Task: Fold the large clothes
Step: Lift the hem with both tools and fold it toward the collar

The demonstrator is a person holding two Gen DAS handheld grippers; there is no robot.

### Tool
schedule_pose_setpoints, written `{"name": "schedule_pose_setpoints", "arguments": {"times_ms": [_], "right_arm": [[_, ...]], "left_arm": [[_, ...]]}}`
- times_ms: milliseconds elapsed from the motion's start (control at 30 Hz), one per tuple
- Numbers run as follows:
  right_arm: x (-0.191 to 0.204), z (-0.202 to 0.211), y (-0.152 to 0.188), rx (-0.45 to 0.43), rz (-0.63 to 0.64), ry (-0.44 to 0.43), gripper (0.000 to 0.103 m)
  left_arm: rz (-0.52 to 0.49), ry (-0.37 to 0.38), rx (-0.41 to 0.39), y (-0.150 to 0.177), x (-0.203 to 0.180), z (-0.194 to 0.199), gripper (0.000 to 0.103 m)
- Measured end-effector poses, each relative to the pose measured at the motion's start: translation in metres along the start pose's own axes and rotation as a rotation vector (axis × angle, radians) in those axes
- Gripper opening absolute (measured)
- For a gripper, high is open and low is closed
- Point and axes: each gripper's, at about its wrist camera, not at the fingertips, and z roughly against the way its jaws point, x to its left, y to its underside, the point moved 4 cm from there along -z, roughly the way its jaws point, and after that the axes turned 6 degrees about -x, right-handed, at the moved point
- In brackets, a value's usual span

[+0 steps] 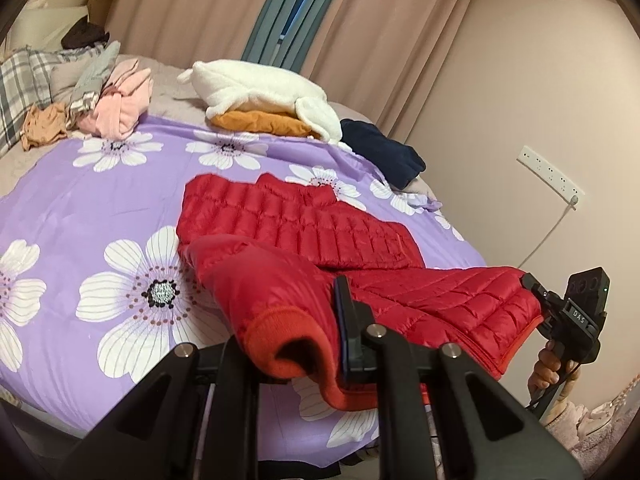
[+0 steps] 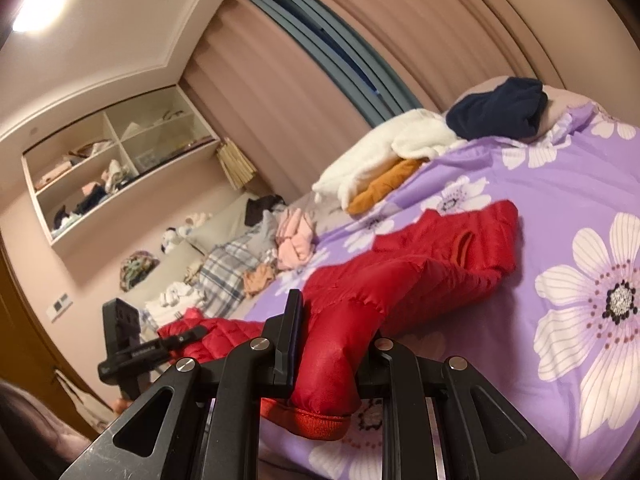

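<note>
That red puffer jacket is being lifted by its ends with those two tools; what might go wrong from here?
1. The red puffer jacket looks slick; the cuff could slip from the left hand-held gripper, or the other end from the right hand-held gripper.
2. Its body lies on the purple floral bedspread, so pulling may drag it crooked.
3. It might bump the white fleece pile behind.

Red quilted jacket (image 1: 320, 224), purple white-flowered bedsheet (image 1: 80, 208), white fleece (image 1: 256, 88).
</note>
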Motion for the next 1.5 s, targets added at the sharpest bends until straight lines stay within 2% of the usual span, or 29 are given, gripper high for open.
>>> {"name": "schedule_pose_setpoints", "arguments": {"times_ms": [467, 833, 1500], "right_arm": [[0.013, 0.006, -0.019, -0.059, 0.032, -0.051, 0.020], [0.006, 0.005, -0.024, -0.080, 0.026, -0.064, 0.020], [-0.011, -0.029, -0.044, -0.081, -0.004, -0.015, 0.020]], "left_arm": [[-0.054, 0.029, -0.052, -0.015, -0.012, 0.018, 0.015], [-0.074, 0.034, -0.063, -0.023, -0.016, 0.018, 0.015], [-0.036, 0.002, -0.049, -0.049, 0.005, -0.033, 0.015]]}}
